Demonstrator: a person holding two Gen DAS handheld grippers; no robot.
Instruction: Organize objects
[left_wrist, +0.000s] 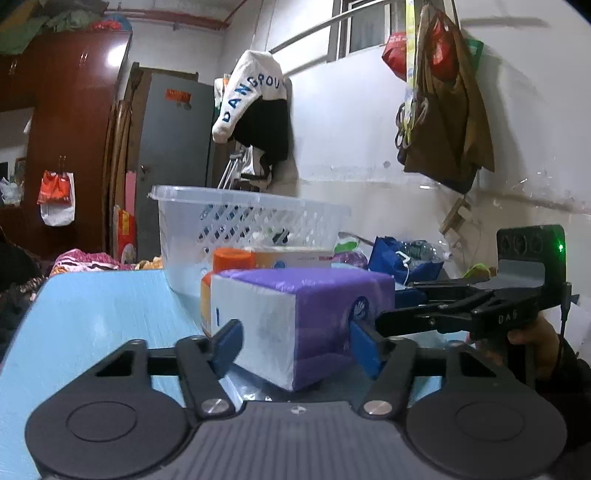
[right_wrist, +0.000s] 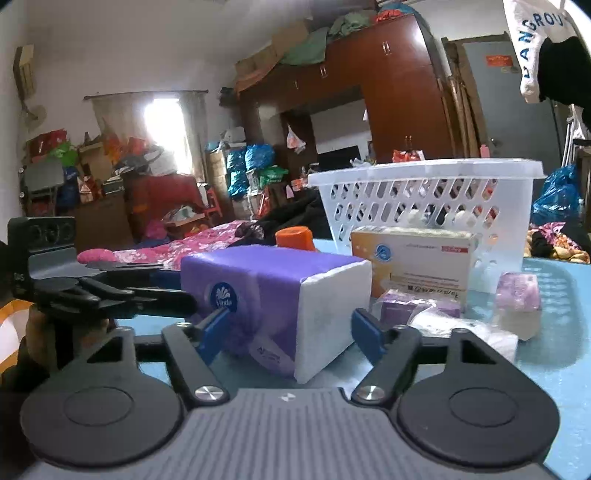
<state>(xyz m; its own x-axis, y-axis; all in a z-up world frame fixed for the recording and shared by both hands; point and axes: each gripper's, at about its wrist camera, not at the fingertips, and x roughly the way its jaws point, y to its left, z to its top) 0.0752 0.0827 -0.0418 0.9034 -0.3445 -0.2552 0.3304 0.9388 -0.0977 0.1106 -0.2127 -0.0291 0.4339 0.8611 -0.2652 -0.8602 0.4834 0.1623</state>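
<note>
The purple-and-white tissue pack (left_wrist: 295, 321) sits on the light blue table (left_wrist: 96, 314), low in the centre of both views, with a corner turned toward each camera. In the left wrist view the left gripper (left_wrist: 295, 345) straddles that near corner: its left blue pad lies against the white end face and its right blue pad against the purple side, so the jaws stand about half apart and appear closed on the pack. In the right wrist view the right gripper (right_wrist: 291, 332) brackets the same pack (right_wrist: 273, 295) likewise, left pad on the purple face by the round logo; whether the right pad touches the white end I cannot tell.

Each gripper shows in the other's view, reaching in from the side toward the pack. The pack lies flat, its long axis running level across the table, slanting away from both cameras.

Behind it stand an orange-capped container (right_wrist: 294, 238), a cream box (right_wrist: 413, 258) and a white perforated basket (right_wrist: 424, 192); small purple packets (right_wrist: 517, 295) lie right of centre.
</note>
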